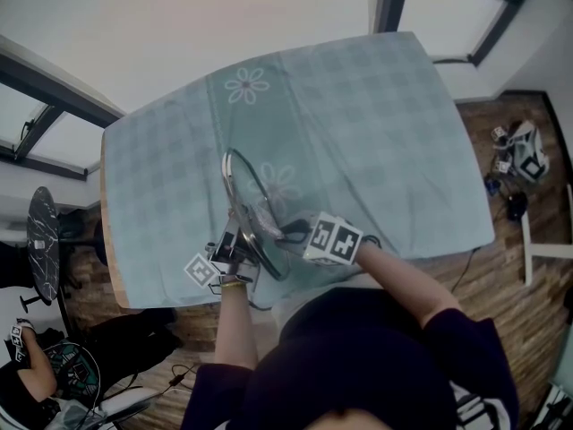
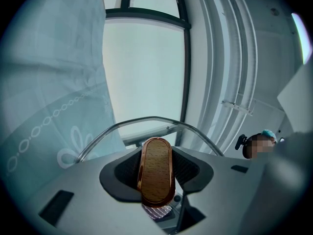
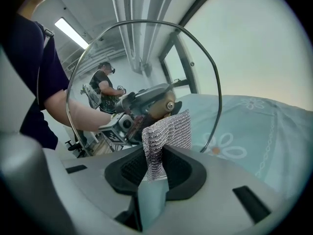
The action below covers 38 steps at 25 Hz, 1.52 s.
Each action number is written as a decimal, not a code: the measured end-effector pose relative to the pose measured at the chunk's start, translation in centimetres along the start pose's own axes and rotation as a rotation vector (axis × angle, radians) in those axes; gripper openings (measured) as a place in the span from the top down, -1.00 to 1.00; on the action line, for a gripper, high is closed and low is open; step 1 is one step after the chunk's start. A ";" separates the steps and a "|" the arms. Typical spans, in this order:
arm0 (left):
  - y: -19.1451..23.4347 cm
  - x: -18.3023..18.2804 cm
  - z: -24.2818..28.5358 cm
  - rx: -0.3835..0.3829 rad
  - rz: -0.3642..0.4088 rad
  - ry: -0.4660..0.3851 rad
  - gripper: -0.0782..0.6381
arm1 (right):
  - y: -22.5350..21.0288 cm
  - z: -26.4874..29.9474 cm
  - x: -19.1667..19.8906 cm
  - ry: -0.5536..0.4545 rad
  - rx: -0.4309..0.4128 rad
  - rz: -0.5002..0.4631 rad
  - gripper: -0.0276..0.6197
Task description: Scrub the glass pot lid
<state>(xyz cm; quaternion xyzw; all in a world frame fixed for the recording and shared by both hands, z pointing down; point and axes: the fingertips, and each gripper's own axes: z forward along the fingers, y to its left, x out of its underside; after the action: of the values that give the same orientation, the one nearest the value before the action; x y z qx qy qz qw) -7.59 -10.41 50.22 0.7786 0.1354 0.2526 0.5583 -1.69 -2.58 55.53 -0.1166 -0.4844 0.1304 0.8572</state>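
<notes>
While left gripper (image 1: 235,243) is clamping the lid (image 1: 249,202) by its wooden knob (image 2: 156,170), glass standing on edge ahead of it, right gripper (image 1: 294,235) is pinching a mesh scrubber (image 3: 166,138) at the far face.

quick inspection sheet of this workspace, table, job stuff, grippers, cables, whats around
surface: table under a teal checked tablecloth with flower prints
job's things: glass pot lid held up on edge over the cloth; its wooden handle; silver mesh scrubber
clutter: nothing seen on the table
grippers: left gripper shut on the wooden handle; right gripper shut on the mesh scrubber, close to the glass, contact unclear
cables: loose cables on the floor near the table
surroundings: windows, wood floor, another person low at the left, gear on the floor at the right
</notes>
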 end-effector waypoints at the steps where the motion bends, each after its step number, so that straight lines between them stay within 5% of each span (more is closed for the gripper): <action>1: 0.0 0.0 -0.1 0.001 0.000 -0.001 0.31 | 0.3 0.0 0.0 0.001 -0.008 -0.002 0.66; 28: 0.2 -0.5 -0.3 -0.002 -0.016 -0.029 0.31 | 6.4 -4.1 2.6 0.113 -0.265 -0.141 0.66; 38: 0.1 0.0 -0.2 -0.013 0.004 -0.012 0.31 | 7.0 -6.2 3.1 0.086 -0.279 -0.133 0.66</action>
<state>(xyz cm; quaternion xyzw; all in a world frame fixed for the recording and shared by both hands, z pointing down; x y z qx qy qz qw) -7.75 -10.28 50.32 0.7767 0.1290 0.2500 0.5635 4.42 4.61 52.64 -0.2080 -0.4672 -0.0002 0.8593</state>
